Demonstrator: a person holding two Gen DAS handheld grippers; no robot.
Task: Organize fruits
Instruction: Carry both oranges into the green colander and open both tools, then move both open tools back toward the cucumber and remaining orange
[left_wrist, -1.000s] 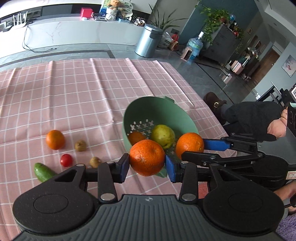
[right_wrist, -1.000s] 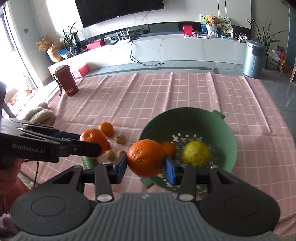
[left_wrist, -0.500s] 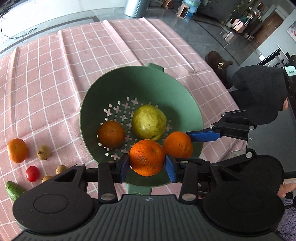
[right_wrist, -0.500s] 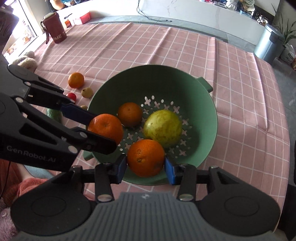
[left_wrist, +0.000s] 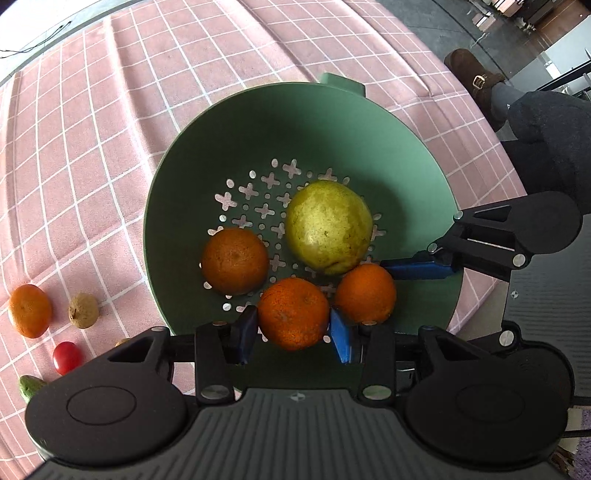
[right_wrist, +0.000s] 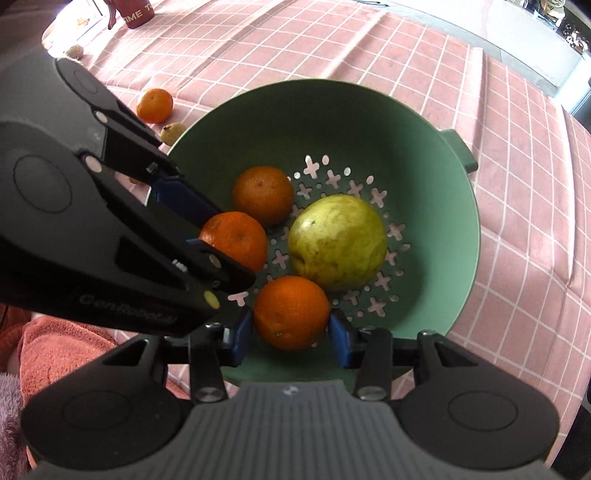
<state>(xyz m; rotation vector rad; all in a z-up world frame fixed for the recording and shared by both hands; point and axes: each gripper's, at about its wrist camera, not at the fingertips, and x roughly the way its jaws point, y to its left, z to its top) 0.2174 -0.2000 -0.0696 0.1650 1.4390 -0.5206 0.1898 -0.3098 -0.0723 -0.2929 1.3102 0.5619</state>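
Orange rind, firm and slightly pebbled, gave both pairs of jaws good purchase: left gripper (left_wrist: 291, 334) and right gripper (right_wrist: 291, 330) each clenched an orange across its middle, low inside the green colander (left_wrist: 332, 122).

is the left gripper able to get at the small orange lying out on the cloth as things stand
Probably not yet. The left gripper is shut on an orange over the green colander. The small orange lies on the cloth to its left with nothing over it, so once the held fruit is released the way looks free.
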